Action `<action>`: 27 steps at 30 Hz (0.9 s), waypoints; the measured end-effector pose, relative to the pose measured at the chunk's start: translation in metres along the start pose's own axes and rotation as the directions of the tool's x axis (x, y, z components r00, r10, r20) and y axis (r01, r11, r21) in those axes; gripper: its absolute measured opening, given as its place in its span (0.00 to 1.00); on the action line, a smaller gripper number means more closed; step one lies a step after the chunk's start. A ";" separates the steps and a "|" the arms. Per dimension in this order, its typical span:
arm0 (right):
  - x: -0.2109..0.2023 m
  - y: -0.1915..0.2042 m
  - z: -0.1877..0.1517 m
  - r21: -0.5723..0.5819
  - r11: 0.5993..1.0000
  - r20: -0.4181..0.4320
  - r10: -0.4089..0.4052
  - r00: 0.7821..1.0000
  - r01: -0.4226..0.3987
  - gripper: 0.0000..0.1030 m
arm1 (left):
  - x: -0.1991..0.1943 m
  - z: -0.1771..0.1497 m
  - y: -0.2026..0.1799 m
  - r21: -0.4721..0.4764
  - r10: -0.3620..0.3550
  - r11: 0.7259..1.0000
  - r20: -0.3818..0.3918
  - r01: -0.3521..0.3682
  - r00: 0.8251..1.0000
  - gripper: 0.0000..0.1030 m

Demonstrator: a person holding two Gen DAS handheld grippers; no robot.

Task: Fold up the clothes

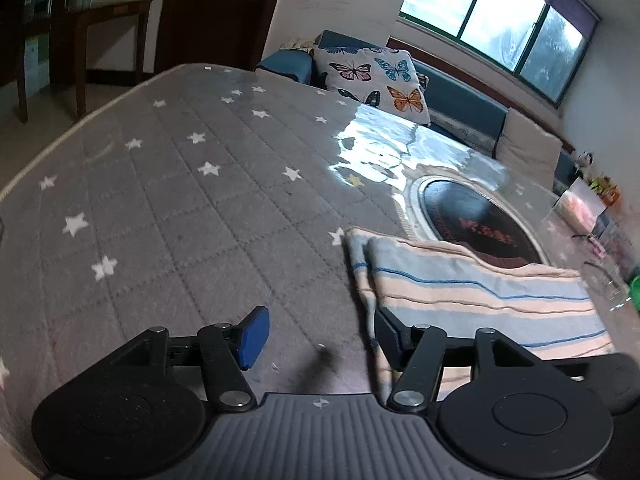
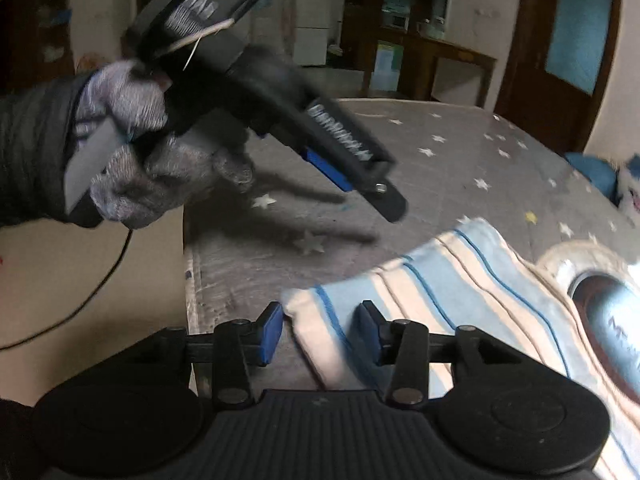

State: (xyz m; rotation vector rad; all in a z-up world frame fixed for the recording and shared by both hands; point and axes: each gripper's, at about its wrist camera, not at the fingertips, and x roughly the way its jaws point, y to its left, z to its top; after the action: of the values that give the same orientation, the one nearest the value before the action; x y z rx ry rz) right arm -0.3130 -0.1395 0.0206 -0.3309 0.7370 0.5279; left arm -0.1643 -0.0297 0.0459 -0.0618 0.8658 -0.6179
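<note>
Grey quilted cloth scattered with white stars [image 1: 168,184] covers the table under both tools. Between the spread jaws of the right gripper [image 2: 318,334] lies the near corner of the folded garment of pale blue, cream and thin dark-blue stripes [image 2: 460,292]; neither pad touches it that I can tell. From those jaws its long axis runs ahead and to the right, toward a round dark inset with a metal rim [image 2: 596,292]. The left gripper [image 1: 318,334] also stands spread and holds nothing; the same garment [image 1: 480,296] starts at its right pad and stretches off to that side, bare cloth lying between the jaws. Judging by this, the right hand is nearer for the next grasp. Beyond, a butterfly-printed white cushion [image 1: 376,80] leans on a blue sofa.
</note>
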 end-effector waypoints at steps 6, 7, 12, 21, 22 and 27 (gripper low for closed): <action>0.004 0.005 0.002 -0.004 0.999 -0.008 -0.043 0.999 0.043 0.32 | 0.006 -0.006 -0.006 -0.043 -0.049 0.998 -0.030 0.048 0.998 0.64; 0.003 0.004 0.002 0.007 0.999 -0.008 -0.047 0.999 0.047 0.29 | 0.007 -0.006 -0.006 -0.055 -0.057 0.997 -0.038 0.055 0.998 0.64; -0.007 -0.011 0.003 0.110 0.994 0.015 -0.030 0.999 0.028 0.11 | 0.010 -0.008 -0.007 -0.132 -0.100 0.987 -0.066 0.091 0.993 0.64; -0.034 -0.028 0.004 0.191 0.982 0.102 -0.017 0.995 -0.002 0.08 | 0.027 -0.006 -0.020 -0.243 -0.211 0.954 -0.114 0.179 0.971 0.56; -0.036 -0.030 0.004 0.197 0.980 0.110 -0.017 0.994 -0.006 0.08 | 0.029 -0.006 -0.021 -0.255 -0.222 0.949 -0.119 0.187 0.968 0.47; -0.048 -0.038 -0.001 0.228 0.974 0.145 -0.014 0.989 -0.020 0.08 | 0.041 -0.008 -0.017 -0.346 -0.272 0.914 -0.131 0.213 0.953 0.24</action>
State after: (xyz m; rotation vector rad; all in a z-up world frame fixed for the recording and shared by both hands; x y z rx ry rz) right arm -0.3220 -0.1871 0.0582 -0.0756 0.6486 0.4593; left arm -0.1584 -0.0640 0.0175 -0.4295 1.1393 -0.7136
